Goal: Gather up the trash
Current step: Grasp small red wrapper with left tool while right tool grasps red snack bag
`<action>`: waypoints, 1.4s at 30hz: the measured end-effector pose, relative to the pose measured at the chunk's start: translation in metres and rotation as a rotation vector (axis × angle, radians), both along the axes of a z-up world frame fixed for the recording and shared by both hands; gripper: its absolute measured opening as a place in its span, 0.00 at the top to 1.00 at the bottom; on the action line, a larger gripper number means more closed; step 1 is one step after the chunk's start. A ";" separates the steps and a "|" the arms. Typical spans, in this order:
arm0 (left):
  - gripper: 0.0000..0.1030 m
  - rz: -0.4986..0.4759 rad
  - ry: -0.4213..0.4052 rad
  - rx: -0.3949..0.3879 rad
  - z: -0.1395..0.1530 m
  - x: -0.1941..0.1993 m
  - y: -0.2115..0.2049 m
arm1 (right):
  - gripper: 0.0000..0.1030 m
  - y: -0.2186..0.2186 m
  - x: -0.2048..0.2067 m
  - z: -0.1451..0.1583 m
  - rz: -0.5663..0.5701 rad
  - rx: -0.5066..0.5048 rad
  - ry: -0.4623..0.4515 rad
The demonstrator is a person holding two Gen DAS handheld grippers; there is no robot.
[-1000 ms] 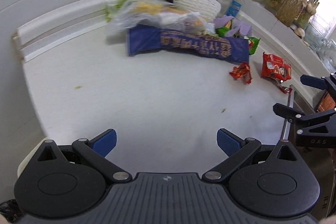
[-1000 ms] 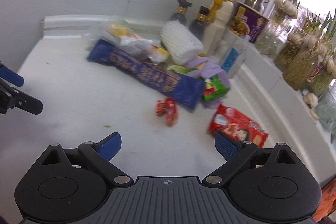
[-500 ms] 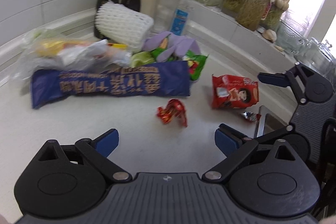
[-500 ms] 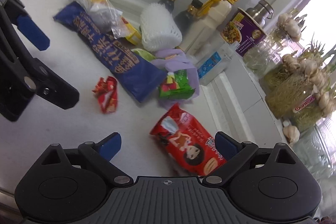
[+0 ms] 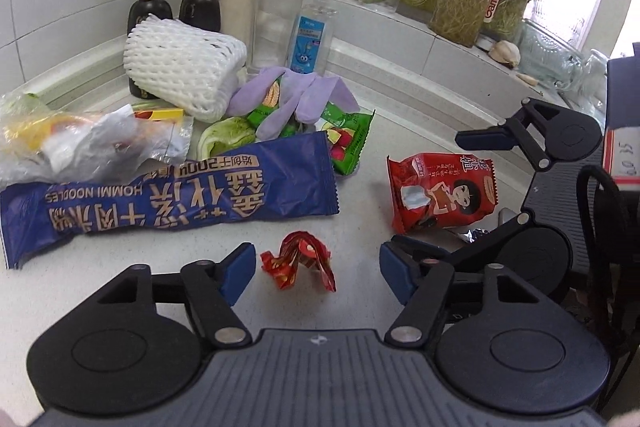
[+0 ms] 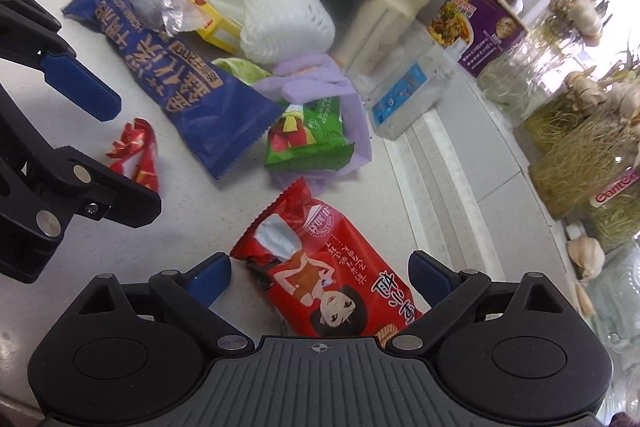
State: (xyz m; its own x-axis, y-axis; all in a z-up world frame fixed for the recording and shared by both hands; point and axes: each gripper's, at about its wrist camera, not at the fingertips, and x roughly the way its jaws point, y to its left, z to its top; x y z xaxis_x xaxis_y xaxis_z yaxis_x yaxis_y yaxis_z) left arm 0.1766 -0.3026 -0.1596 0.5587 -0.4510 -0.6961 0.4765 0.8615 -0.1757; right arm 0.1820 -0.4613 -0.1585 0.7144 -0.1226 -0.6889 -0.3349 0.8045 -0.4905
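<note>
Trash lies on a white counter (image 5: 120,267). My left gripper (image 5: 318,267) is open, its fingers either side of a small crumpled red wrapper (image 5: 298,259), which also shows in the right wrist view (image 6: 138,151). My right gripper (image 6: 320,273) is open over a red snack packet (image 6: 328,267), which shows in the left wrist view (image 5: 442,189) too. Behind lie a long blue noodle bag (image 5: 172,201), a green packet (image 6: 306,135), a purple glove (image 5: 304,99), a white foam net (image 5: 182,71) and a clear plastic bag (image 5: 76,143).
Two dark bottles (image 5: 150,1), a cream bottle (image 6: 394,7), a purple noodle cup (image 6: 480,27) and a clear sanitizer bottle (image 5: 312,35) stand at the back. Jars of sprouting garlic (image 6: 580,107) line the sill on the right. The counter's right edge is near my right gripper.
Both grippers have moved forward and down to the trash. The left now brackets the small red wrapper; the right now sits over the red snack packet. Both stay open.
</note>
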 end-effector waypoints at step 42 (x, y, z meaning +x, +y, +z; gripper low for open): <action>0.88 -0.002 0.025 0.029 0.007 -0.029 0.066 | 0.49 0.051 -0.040 0.031 -0.018 0.176 0.015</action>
State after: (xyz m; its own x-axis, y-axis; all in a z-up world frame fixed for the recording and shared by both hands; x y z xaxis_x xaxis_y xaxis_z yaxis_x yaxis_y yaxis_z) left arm 0.1474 -0.2363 -0.1528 0.5401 -0.4315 -0.7226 0.4741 0.8654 -0.1623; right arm 0.1418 -0.4105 -0.1273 0.7028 -0.0120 -0.7113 -0.3258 0.8834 -0.3368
